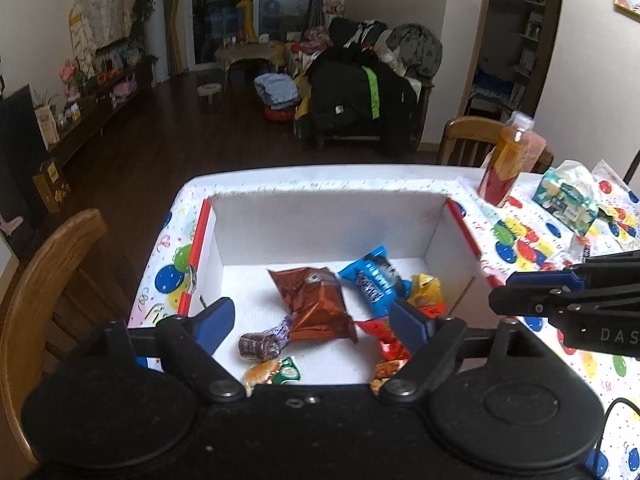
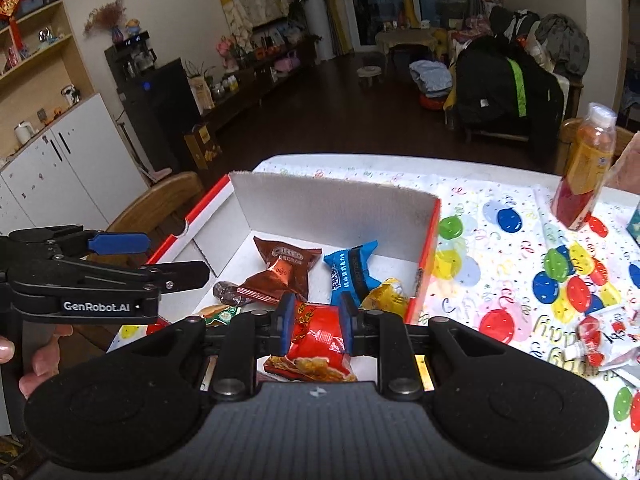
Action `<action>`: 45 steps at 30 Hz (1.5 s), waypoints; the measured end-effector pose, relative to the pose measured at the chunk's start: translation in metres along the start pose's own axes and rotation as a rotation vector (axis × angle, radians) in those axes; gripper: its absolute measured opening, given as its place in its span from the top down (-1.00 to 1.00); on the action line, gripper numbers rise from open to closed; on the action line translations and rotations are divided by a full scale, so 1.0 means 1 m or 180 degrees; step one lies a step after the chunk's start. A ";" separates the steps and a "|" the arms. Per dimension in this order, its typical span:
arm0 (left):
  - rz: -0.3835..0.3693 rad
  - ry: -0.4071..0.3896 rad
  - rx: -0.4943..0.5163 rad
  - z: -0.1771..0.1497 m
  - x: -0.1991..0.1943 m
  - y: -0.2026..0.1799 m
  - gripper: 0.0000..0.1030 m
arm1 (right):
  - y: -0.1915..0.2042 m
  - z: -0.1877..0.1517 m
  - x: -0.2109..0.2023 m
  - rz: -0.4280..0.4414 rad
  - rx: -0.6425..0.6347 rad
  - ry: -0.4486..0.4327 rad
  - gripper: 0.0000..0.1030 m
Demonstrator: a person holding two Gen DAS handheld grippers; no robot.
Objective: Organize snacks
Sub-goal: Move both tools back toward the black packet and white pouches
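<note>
Red snack packet [image 2: 318,330] clamped between the blue pads of the right hand-held gripper [image 2: 316,326], over the near edge of the white box [image 2: 340,204]. Left hand-held gripper [image 1: 310,322] spread wide and empty above that box. Only in the right wrist view: white pouch [image 2: 608,336] lying at the tabletop's [image 2: 500,280] right edge.
</note>
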State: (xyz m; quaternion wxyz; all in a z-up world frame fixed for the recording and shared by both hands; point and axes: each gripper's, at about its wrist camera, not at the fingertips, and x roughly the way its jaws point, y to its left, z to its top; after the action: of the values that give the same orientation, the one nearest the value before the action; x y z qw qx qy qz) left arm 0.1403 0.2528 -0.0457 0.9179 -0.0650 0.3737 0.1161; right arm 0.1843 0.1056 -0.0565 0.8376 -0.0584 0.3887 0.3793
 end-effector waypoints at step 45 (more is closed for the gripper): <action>-0.0882 -0.0516 0.0418 -0.001 -0.025 -0.225 -0.99 | -0.203 -0.125 -0.183 -0.1101 0.0484 -0.0665 -0.75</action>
State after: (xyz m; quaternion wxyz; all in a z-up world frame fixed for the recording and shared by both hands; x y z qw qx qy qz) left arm 0.1815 0.0316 -0.0219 0.9546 -0.0462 0.2927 -0.0313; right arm 0.1719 -0.1944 -0.0556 0.9280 -0.0212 0.3114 0.2034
